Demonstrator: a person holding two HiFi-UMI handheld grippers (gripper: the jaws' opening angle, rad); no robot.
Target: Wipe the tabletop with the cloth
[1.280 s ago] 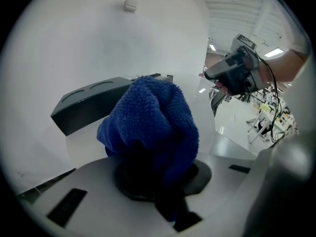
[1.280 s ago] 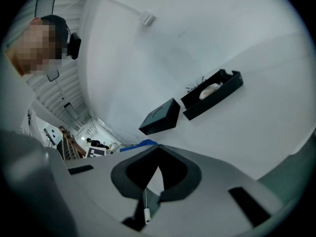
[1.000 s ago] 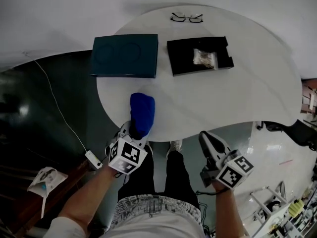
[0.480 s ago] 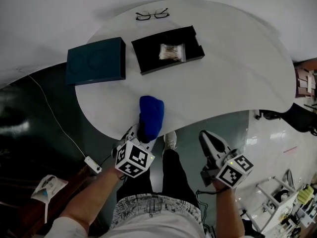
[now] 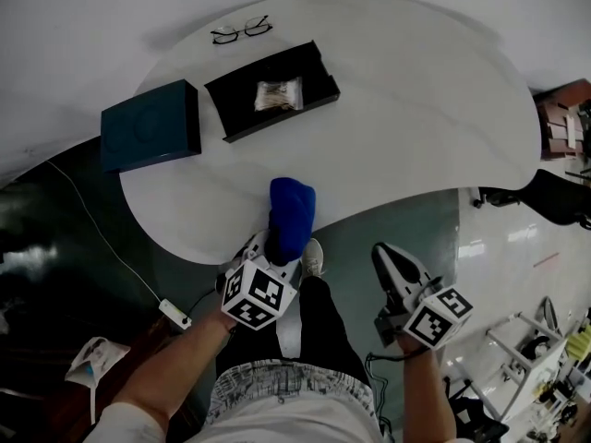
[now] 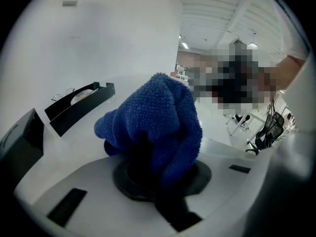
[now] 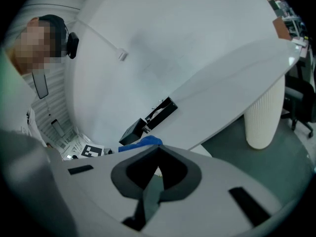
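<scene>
1. We see the white tabletop (image 5: 416, 109), rounded, filling most of the head view.
2. On its far left side lies a dark teal box (image 5: 148, 137), and just beside it a black tray (image 5: 314, 86) holding a small packet (image 5: 278, 94).
3. Our left gripper (image 5: 275, 249) is at the table's near edge, its jaws clamped on the blue cloth (image 5: 291, 215), which rests bunched on the tabletop there.
4. Our right gripper (image 5: 388, 261) hangs off the table, over the floor, jaws together and empty.
5. Glasses (image 5: 241, 29) lie at the far edge.
</scene>
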